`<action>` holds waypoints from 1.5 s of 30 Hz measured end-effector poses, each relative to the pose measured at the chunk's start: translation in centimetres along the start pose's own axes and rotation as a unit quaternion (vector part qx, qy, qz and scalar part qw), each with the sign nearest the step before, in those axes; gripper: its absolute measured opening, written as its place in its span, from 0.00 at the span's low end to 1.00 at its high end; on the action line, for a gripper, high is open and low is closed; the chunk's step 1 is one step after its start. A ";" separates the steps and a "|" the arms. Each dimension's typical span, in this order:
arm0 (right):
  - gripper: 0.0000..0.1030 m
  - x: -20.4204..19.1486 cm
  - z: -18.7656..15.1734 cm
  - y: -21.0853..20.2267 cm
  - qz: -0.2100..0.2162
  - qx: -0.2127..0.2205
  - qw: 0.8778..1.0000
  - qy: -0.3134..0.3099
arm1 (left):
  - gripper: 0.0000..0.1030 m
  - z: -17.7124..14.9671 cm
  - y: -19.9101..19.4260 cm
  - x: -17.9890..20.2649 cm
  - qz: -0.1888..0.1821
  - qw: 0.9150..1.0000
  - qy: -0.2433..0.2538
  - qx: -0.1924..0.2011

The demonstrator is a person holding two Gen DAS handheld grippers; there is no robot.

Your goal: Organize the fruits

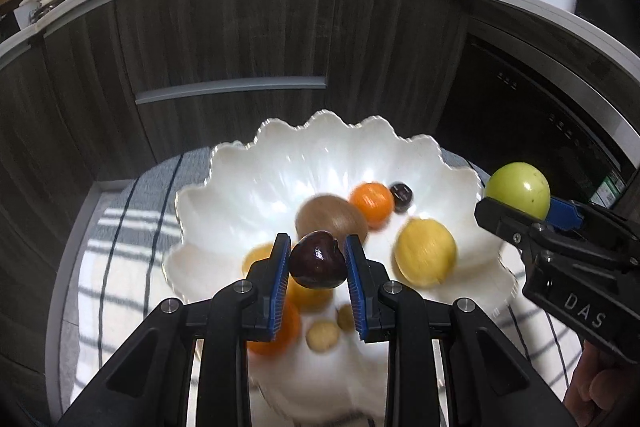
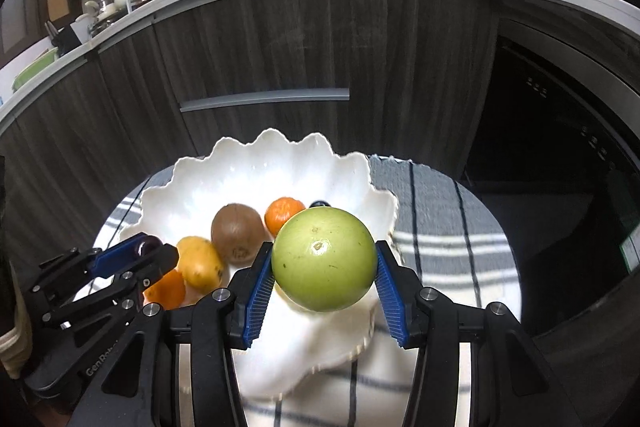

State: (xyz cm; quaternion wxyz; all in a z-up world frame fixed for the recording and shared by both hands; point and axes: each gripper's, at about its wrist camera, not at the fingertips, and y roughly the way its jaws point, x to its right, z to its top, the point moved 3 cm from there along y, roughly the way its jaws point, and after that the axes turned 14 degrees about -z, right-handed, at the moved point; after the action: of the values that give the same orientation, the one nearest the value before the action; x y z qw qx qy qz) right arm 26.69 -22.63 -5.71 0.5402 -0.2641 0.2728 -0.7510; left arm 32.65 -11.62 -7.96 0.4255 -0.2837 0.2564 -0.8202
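Note:
A white scalloped bowl (image 1: 280, 163) (image 2: 256, 171) sits on a striped cloth and holds a brown kiwi (image 1: 328, 217) (image 2: 237, 230), oranges (image 1: 372, 205) (image 2: 283, 214), yellow fruits (image 1: 425, 251) (image 2: 198, 261), a dark plum (image 1: 401, 195) and small pale fruits (image 1: 322, 335). My left gripper (image 1: 317, 261) (image 2: 138, 251) is shut on a dark plum (image 1: 317, 259) above the bowl. My right gripper (image 2: 323, 261) (image 1: 528, 205) is shut on a green apple (image 2: 324, 259) (image 1: 518, 189) above the bowl's right rim.
The bowl rests on a round table with a white and grey striped cloth (image 2: 448, 239) (image 1: 120, 227). Dark wood cabinets (image 1: 224, 47) with a bar handle stand behind. A dark oven front (image 2: 560, 147) is at right. The counter above holds pans and bottles.

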 end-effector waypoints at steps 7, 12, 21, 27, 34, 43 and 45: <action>0.48 -1.4 2.0 3.1 0.008 -0.010 1.000 -0.006 | 0.27 2.2 2.1 -2.0 0.015 1.000 -0.002 -0.006; 0.48 -1.9 2.4 4.8 0.010 -0.026 1.000 -0.007 | 0.44 2.2 3.1 -2.7 0.019 1.000 -0.006 -0.018; 0.79 -1.5 2.8 3.2 -0.030 0.003 1.000 -0.007 | 0.76 2.1 1.0 -2.8 0.042 0.999 -0.009 -0.005; 0.79 -0.9 2.8 0.7 -0.036 0.010 0.999 0.003 | 0.85 2.3 -2.4 -1.8 0.060 0.998 -0.009 0.018; 0.79 -0.2 2.3 -4.1 -0.028 0.027 0.999 0.020 | 0.89 2.0 -7.4 -0.3 0.065 0.997 -0.010 0.044; 0.79 0.2 0.7 -10.6 -0.025 0.052 0.998 0.031 | 0.91 -0.6 -13.5 1.9 0.064 0.996 -0.012 0.066; 0.79 0.2 -0.1 -12.1 -0.026 0.057 0.998 0.031 | 0.91 -1.3 -14.6 2.4 0.066 0.995 -0.010 0.070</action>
State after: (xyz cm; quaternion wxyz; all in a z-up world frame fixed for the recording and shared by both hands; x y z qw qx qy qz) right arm 18.47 -19.56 2.69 0.5261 -0.2158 0.2392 -0.7870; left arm 22.54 -6.00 1.35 0.4998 -0.2443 0.2120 -0.8035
